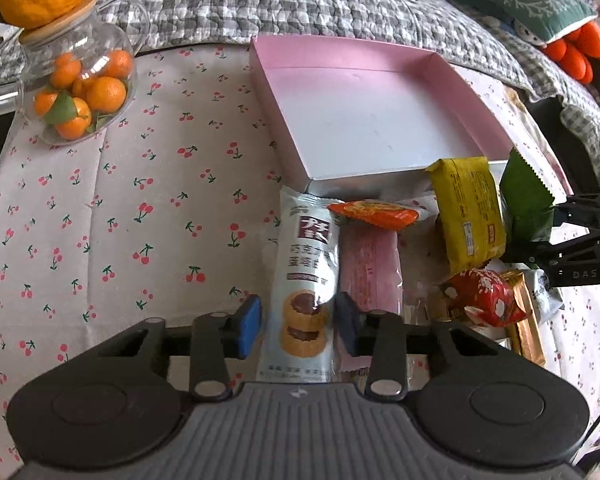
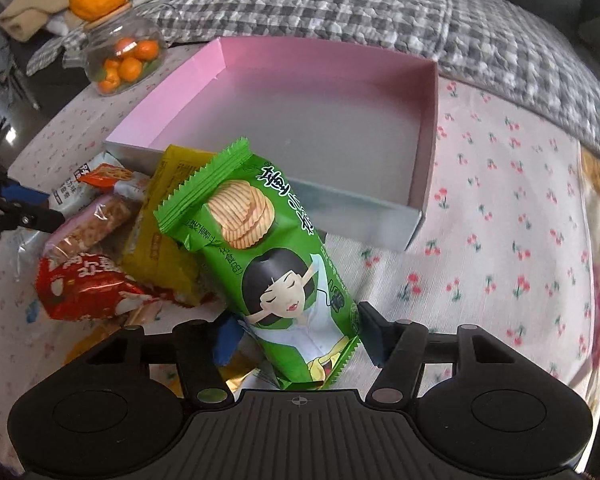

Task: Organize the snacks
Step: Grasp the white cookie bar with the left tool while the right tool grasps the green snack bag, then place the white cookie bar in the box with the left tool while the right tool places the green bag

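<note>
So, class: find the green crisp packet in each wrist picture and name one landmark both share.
Left wrist view: green crisp packet at the far right edge, seen edge-on between the right gripper's fingers.
Right wrist view: packet at centre, between the fingers.
Shared landmark: pink box.

An open pink-lined cardboard box [image 1: 364, 120] sits on the cherry-print tablecloth [image 1: 120, 200], with a pile of wrapped snack packets [image 1: 466, 216] just before it and a round glass jar of small oranges [image 1: 80, 88] to its left.
</note>
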{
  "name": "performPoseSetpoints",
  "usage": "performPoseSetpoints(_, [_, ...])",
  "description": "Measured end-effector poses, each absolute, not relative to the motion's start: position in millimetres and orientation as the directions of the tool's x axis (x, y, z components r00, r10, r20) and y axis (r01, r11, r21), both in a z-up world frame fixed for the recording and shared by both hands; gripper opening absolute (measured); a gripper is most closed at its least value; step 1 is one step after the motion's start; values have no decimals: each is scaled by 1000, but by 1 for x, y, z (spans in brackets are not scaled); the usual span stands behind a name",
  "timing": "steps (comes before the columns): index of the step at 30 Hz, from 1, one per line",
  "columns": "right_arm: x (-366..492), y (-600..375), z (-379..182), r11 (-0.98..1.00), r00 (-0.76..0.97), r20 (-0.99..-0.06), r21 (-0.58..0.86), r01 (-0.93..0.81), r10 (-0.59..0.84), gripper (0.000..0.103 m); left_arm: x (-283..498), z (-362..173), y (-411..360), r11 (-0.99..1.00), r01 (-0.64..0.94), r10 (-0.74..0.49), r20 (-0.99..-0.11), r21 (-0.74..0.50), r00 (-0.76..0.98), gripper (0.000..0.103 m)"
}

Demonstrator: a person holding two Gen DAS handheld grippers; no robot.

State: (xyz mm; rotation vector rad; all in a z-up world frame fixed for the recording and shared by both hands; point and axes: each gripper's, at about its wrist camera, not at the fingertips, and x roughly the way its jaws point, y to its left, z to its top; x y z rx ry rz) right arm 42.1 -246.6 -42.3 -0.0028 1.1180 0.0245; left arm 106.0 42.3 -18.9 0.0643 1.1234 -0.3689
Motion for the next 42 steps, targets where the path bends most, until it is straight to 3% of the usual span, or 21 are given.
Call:
performPoseSetpoints(5, [38, -246, -37, 994, 421, -906, 78, 73, 40, 56, 104, -23, 38, 942, 323, -215, -896, -85, 389, 29])
performPoseSetpoints(14, [31, -250, -27, 961, 435, -897, 188, 203, 83, 56, 99, -9, 42, 946, 304, -242, -872, -114, 425, 28])
performPoseSetpoints(32, [44, -268, 15, 874, 569, -822, 298, 384, 30, 56, 106, 38, 31, 921, 236, -390, -729, -311, 563, 28])
performPoseSetpoints(42, [74, -279, 9, 819, 621, -782, 323, 475, -52, 56, 147, 18, 3, 929, 167, -355, -675, -329, 647, 28])
